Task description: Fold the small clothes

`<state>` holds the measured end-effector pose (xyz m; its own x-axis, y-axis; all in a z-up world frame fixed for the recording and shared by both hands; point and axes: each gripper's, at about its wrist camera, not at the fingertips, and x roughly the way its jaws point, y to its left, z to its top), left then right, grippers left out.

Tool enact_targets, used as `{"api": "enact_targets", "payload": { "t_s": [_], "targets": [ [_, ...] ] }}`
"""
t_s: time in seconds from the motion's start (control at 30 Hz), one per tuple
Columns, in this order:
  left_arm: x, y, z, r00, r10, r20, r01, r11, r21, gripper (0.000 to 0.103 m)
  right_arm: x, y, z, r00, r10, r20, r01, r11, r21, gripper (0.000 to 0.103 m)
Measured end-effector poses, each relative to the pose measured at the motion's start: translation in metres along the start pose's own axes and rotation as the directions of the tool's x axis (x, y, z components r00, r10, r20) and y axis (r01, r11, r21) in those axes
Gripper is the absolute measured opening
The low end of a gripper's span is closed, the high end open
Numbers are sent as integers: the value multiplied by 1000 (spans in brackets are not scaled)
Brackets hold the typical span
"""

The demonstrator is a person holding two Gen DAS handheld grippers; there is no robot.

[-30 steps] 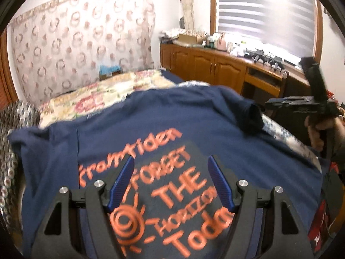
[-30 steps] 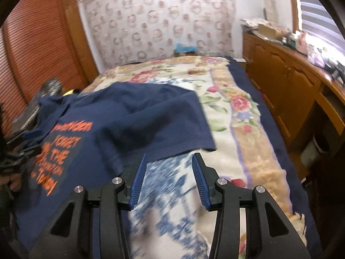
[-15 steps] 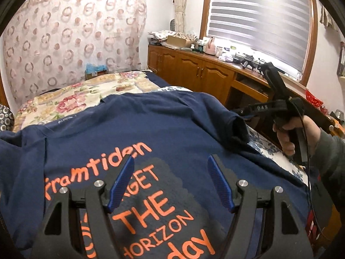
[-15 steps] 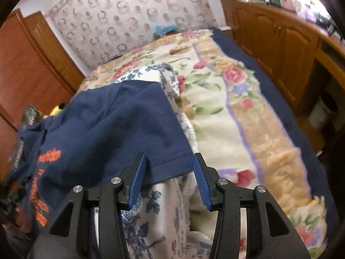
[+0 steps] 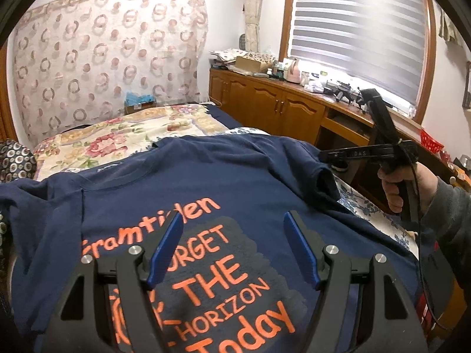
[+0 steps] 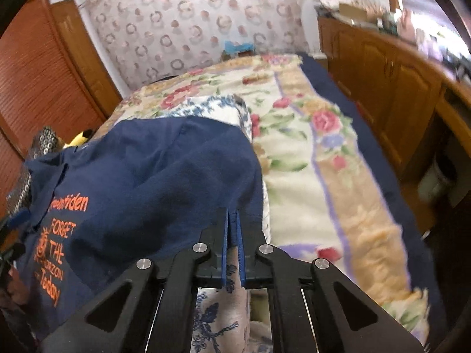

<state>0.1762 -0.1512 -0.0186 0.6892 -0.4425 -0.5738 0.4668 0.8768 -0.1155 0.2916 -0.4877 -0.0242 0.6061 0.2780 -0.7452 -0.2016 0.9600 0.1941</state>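
Bedroom walls carry a ring-patterned curtain (image 5: 109, 58), with a wooden cabinet run (image 5: 273, 108) under a window with a striped blind (image 5: 359, 32) on one side and slatted wooden doors (image 6: 38, 70) on the other. Filling most of the floor is a bed covered by a floral quilt (image 6: 297, 158). Spread front side up across the near part of that quilt lies a navy T-shirt (image 5: 223, 182) printed with orange lettering, its neckline pointing toward the curtain. Over the print hovers the left gripper (image 5: 232, 247), blue-lined tongs spread wide and holding nothing. At the shirt's sleeve hem, the right gripper (image 6: 232, 235) has its tongs pinched together on the navy fabric, a person's hand (image 5: 403, 182) around its handle.
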Motion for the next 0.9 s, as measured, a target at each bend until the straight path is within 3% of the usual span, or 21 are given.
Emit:
{"api": "enact_targets", "payload": {
  "t_s": [0.17, 0.37, 0.53, 0.63, 0.7, 0.77, 0.9],
  "targets": [
    [-16, 11, -1, 999, 28, 25, -28, 1000, -13, 71, -16, 32, 12, 997, 57, 47, -53, 996, -69, 3],
    [-37, 31, -2, 997, 53, 59, -49, 997, -66, 71, -22, 102, 28, 983, 167, 72, -151, 971, -186, 3],
    [-45, 44, -7, 995, 77, 67, -71, 993, -99, 71, -11, 164, 43, 964, 262, 49, -239, 932, -272, 3],
    [-46, 51, -10, 994, 84, 66, -76, 990, -120, 71, 0, 195, 43, 965, 261, 36, -234, 911, -338, 3],
    [-46, 55, -12, 994, 90, 61, -82, 989, -125, 71, 6, 206, 43, 967, 251, 38, -220, 905, -363, 9],
    [-47, 58, -14, 993, 103, 58, -95, 988, -120, 71, 11, 209, 42, 969, 243, 35, -214, 907, -361, 31],
    [-53, 65, -18, 992, 115, 57, -108, 987, -117, 71, 18, 195, 36, 977, 211, 21, -191, 920, -342, 32]
  ]
}}
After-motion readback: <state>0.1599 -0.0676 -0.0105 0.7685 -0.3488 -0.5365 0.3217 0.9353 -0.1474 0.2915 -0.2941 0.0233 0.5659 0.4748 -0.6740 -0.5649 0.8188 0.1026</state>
